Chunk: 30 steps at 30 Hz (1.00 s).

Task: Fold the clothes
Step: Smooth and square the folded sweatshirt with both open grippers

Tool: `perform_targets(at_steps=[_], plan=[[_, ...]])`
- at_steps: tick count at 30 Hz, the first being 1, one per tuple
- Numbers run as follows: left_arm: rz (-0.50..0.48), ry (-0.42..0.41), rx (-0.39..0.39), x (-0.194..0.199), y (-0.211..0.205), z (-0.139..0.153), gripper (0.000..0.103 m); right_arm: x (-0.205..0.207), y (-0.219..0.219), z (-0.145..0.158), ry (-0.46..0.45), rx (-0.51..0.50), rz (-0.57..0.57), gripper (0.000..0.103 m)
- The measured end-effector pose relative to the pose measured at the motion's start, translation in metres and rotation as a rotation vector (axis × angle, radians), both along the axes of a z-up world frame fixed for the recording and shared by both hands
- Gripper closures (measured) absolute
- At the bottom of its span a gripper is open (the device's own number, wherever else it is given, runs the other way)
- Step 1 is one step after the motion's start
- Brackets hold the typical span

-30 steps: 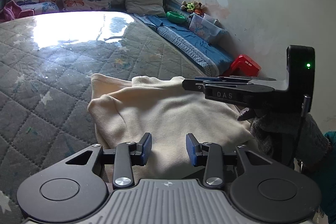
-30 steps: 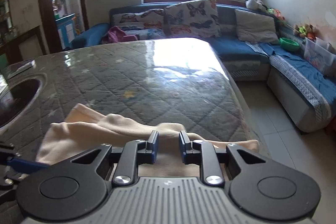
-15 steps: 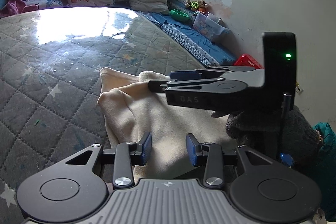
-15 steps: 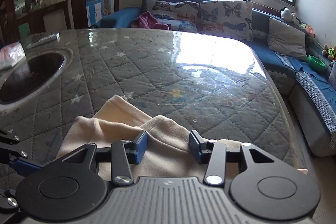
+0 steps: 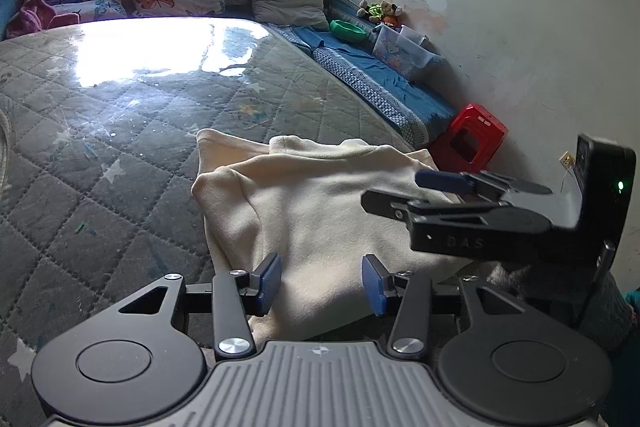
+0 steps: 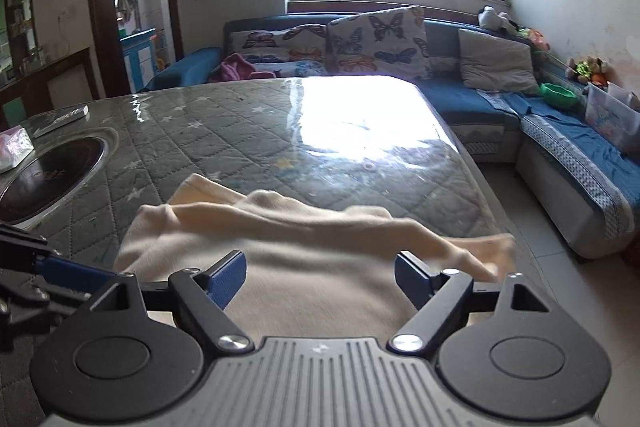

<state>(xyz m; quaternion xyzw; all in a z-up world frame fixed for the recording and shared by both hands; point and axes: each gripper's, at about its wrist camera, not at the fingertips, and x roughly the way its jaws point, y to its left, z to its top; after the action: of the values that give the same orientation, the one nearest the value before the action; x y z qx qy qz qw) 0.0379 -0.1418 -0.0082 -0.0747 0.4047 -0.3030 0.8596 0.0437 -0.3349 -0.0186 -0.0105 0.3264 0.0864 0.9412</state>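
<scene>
Left gripper (image 5: 321, 281): blue-padded fingers apart, nothing between them, poised over the near hem of the garment.

Right gripper (image 6: 320, 277): fingers spread wide, empty, above the near part of the same garment; in the left wrist view it shows side-on at 3 o'clock (image 5: 416, 191), over the cloth's right portion.

Cream garment (image 5: 320, 203): partly folded, lying flat on the quilted table cover (image 5: 120, 155) at the near right corner, a sleeve laid across its far part, its far edge toward 12 o'clock.

Round dark inset (image 6: 48, 171): sunk in the table at 9 o'clock in the right wrist view.

Red stool (image 5: 468, 139): on the floor at 2 o'clock, beside the wall.

Blue sofa (image 6: 560, 131): along the far and right walls, carrying butterfly cushions (image 6: 376, 39), a grey cushion (image 6: 496, 63) and a green bowl (image 6: 558, 94).
</scene>
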Motion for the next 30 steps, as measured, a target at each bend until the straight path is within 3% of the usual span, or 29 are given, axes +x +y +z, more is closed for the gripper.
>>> perform_targets(at_steps=[8, 12, 24, 30], plan=[[0.013, -0.005, 0.008, -0.003, 0.003, -0.001, 0.053, -0.033, -0.004, -0.012, -0.008, 0.0, -0.045, 0.0], [0.026, -0.007, 0.015, -0.003, 0.004, -0.001, 0.044, -0.049, -0.004, -0.015, -0.039, 0.011, -0.07, 0.0], [0.074, 0.011, 0.031, -0.005, 0.012, -0.009, 0.037, -0.053, 0.005, -0.023, -0.08, -0.006, -0.096, 0.0], [0.109, 0.0, 0.055, -0.006, 0.013, -0.01, 0.037, -0.065, -0.002, -0.014, -0.111, 0.018, -0.161, 0.0]])
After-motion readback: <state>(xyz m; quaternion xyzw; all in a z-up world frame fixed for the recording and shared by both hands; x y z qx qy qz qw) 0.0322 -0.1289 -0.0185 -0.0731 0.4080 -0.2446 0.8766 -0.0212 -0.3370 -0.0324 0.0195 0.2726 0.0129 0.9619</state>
